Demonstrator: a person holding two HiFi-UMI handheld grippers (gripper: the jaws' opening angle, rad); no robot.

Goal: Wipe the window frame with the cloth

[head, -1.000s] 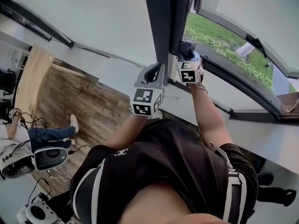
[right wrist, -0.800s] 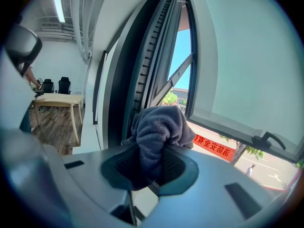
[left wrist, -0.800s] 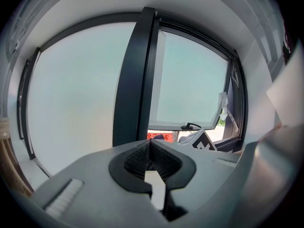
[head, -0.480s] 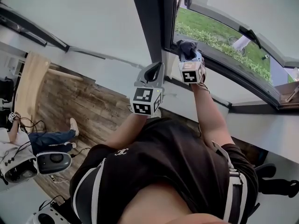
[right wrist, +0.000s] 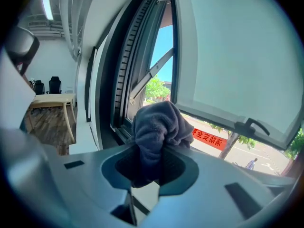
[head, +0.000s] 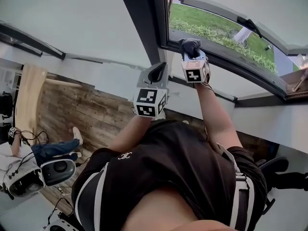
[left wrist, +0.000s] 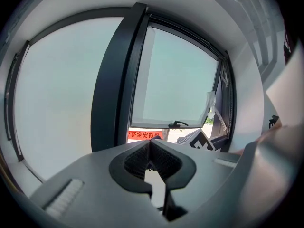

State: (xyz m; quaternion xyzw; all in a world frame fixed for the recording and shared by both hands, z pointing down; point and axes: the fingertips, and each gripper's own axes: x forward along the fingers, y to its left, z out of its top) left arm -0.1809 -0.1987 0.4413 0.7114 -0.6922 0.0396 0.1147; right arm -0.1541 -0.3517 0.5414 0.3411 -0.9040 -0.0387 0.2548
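Bright window daylight, strong fisheye distortion

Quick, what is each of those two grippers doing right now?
Left gripper: closed, nothing in it.
Right gripper: closed on the grey cloth.

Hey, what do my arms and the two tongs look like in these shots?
The left tongs and right tongs are smooth grey plastic, with dark ribbed pads set in a rounded hollow. Each carries a white cube printed with black square markers. No cables show. You wear a black short-sleeved top with white trim; the forearms are bare.
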